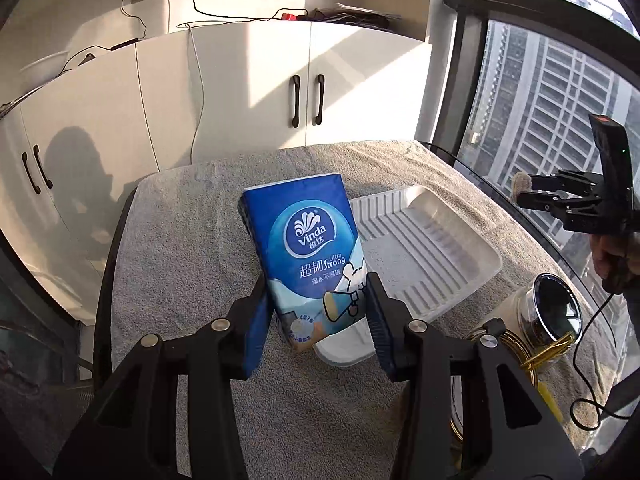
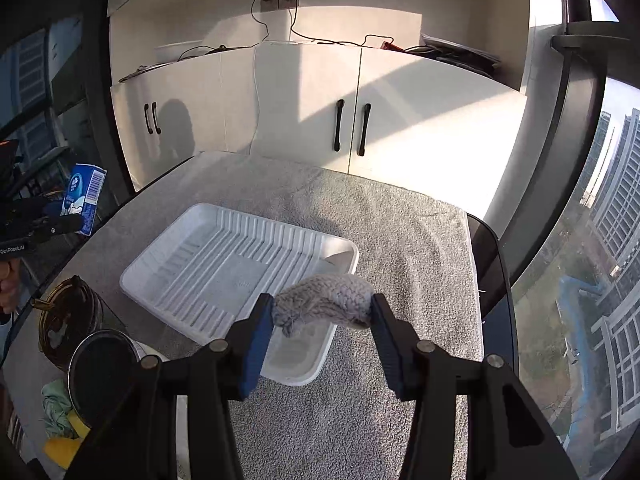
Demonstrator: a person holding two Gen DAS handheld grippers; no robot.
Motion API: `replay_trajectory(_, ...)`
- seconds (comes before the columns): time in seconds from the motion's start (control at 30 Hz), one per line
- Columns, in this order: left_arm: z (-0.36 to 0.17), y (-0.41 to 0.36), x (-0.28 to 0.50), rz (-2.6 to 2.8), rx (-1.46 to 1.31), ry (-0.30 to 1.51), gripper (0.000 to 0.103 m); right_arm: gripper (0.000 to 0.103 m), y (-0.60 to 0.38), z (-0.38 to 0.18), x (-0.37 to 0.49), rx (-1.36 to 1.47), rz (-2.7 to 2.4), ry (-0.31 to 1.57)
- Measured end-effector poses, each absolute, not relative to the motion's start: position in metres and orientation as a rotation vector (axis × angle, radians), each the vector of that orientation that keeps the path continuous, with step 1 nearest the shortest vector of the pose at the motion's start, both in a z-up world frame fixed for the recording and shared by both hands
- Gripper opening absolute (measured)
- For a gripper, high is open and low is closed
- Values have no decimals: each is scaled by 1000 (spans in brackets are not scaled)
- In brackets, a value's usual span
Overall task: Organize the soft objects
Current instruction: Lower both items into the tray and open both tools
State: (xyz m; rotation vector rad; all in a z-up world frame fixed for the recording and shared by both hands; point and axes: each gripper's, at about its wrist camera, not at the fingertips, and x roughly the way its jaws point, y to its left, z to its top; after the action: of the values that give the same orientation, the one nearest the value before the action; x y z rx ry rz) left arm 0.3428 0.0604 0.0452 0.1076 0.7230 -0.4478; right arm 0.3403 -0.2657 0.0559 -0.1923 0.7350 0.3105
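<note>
Left gripper (image 1: 316,312): one, jaws partly spread, blue pads pinching tissue pack (image 1: 308,256) at its lower sides.
Tissue pack: one, blue, tilted, held off the surface, partly in front of tray's near-left edge in left wrist view.
Right gripper (image 2: 320,320): one, jaws partly spread, pads clamped on both ends of knitted item (image 2: 324,304).
Knitted item: one, grey, soft, bunched, held above tray's near corner.
Tray (image 2: 224,264): one, white, ribbed, nothing resting inside, lying on grey towel (image 2: 400,240).
Grey towel: one, spread over dark table (image 2: 492,248).
Glass jar (image 1: 548,312): one, lying at table's edge beside tray.
Cabinet doors with black handles (image 2: 352,128): two pairs of handles visible behind table.
</note>
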Motion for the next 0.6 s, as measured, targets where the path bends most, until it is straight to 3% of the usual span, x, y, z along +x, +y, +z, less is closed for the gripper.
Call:
replay_trajectory(0.3,-1,30,414,-600,155,892,42,51,-235,10,413,-246,449,848)
replay_trajectory(0.6,-38,6,435,-649,205,985,42,52,-212,-33,449,-319,503,939)
